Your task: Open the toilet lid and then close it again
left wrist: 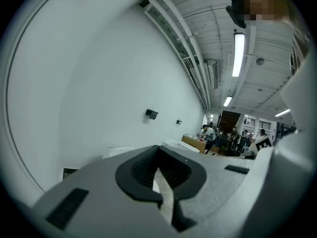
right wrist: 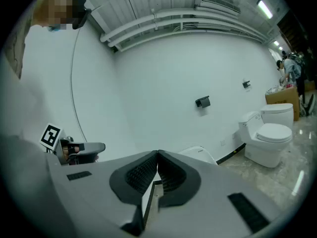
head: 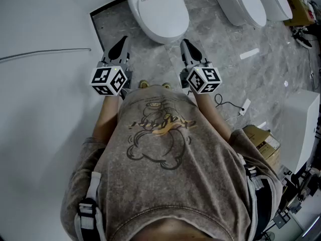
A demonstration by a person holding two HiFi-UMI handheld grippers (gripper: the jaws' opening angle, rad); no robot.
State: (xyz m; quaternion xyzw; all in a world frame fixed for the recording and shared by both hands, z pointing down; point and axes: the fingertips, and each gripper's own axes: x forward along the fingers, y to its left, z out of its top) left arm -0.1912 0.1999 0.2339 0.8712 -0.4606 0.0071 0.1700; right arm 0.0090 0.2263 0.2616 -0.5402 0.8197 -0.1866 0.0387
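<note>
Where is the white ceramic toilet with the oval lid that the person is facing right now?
In the head view, the white toilet sits top centre with its lid down, beside the white wall, just ahead of and between the left gripper and right gripper.

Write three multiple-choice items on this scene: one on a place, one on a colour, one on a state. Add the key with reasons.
1. Where does the nearest toilet stand?
A. Just ahead of the left hand-held gripper and the right hand-held gripper
B. Behind the person
C. On a shelf

2. What colour is its lid?
A. Black
B. White
C. Red

3. How do the jaws of the two hand-held grippers stand?
A. Wide apart
B. Shut on a cloth
C. Shut, with nothing between

Key: 1 A, the head view shows the toilet just beyond both tips. 2 B, the lid is plain white against the grey floor. 3 C, each gripper view shows the pads meeting with nothing between them.
</note>
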